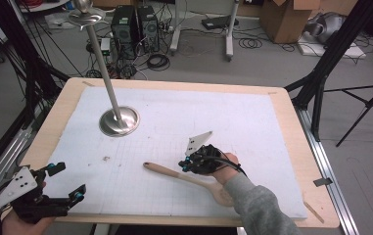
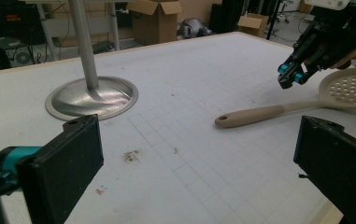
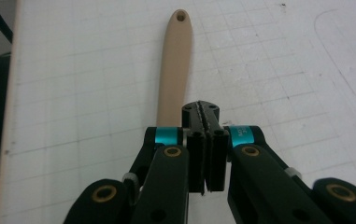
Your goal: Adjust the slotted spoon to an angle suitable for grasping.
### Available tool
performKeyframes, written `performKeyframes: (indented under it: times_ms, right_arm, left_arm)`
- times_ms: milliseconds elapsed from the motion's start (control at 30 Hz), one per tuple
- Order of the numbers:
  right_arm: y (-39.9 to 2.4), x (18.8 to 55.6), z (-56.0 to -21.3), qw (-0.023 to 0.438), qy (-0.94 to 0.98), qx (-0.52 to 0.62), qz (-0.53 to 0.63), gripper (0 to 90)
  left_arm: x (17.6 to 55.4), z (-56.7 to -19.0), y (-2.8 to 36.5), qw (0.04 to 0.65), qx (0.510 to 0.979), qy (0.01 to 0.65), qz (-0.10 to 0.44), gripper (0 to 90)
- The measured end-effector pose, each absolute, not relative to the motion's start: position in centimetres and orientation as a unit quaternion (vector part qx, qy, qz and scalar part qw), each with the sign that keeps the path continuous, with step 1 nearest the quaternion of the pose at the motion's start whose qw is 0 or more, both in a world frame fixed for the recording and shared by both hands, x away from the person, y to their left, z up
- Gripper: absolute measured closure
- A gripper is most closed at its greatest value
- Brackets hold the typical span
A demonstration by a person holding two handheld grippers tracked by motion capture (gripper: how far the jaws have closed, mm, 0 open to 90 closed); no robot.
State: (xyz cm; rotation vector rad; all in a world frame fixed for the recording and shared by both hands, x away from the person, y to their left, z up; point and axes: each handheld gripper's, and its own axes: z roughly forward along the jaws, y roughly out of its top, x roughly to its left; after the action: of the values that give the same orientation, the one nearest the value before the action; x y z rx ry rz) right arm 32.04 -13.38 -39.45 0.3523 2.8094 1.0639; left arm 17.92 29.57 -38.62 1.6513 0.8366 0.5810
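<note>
A beige slotted spoon [image 1: 174, 174] lies flat on the white gridded mat [image 1: 252, 127], handle pointing left and bowl toward the front edge. My right gripper [image 1: 185, 165] hovers just over the handle near its neck. In the right gripper view its jaws [image 3: 201, 111] are pressed together with nothing between them, and the spoon handle [image 3: 175, 60] runs away beneath them. The left gripper view shows that right gripper [image 2: 291, 78] slightly above the spoon [image 2: 259, 113], not touching it. My left gripper [image 1: 70, 179] stands open at the front left corner, its jaws wide apart [image 2: 196, 135] and empty.
A metal stand with a round base [image 1: 119, 122] [image 2: 91, 95] and a tall leaning pole rises from the mat's back left. A small dark stain [image 2: 131, 155] marks the mat. Beyond the wooden table edge [image 1: 291, 127] are cardboard boxes, computer towers, cables and black tripod legs.
</note>
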Motion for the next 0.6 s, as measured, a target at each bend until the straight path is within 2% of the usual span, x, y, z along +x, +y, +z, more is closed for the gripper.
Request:
performKeyframes:
  times_ms: [33, 167, 333, 400, 600]
  right_arm:
    - [-13.5, 31.9, -39.3, 0.06, 0.927, 0.117, 0.351, 89.0]
    - [-14.0, 31.0, -38.7, 0.066, 0.923, 0.12, 0.36, 74.6]
    - [-14.8, 30.0, -38.4, 0.037, 0.901, 0.138, 0.409, 55.0]
    - [-15.2, 29.6, -38.4, 0.047, 0.898, 0.139, 0.414, 50.2]
    - [-16.3, 29.2, -38.2, 0.055, 0.891, 0.155, 0.424, 26.5]
  left_arm:
    - [17.9, -38.6, 29.6, 0.565, 0.702, 0.355, 0.248, 1.7]
    - [17.8, -38.5, 29.7, 0.567, 0.7, 0.356, 0.249, 1.7]
    - [17.9, -38.5, 30.0, 0.567, 0.699, 0.357, 0.249, 1.8]
    - [18.0, -38.5, 30.0, 0.568, 0.698, 0.357, 0.249, 1.8]
    - [18.2, -38.4, 29.9, 0.569, 0.699, 0.355, 0.247, 1.8]
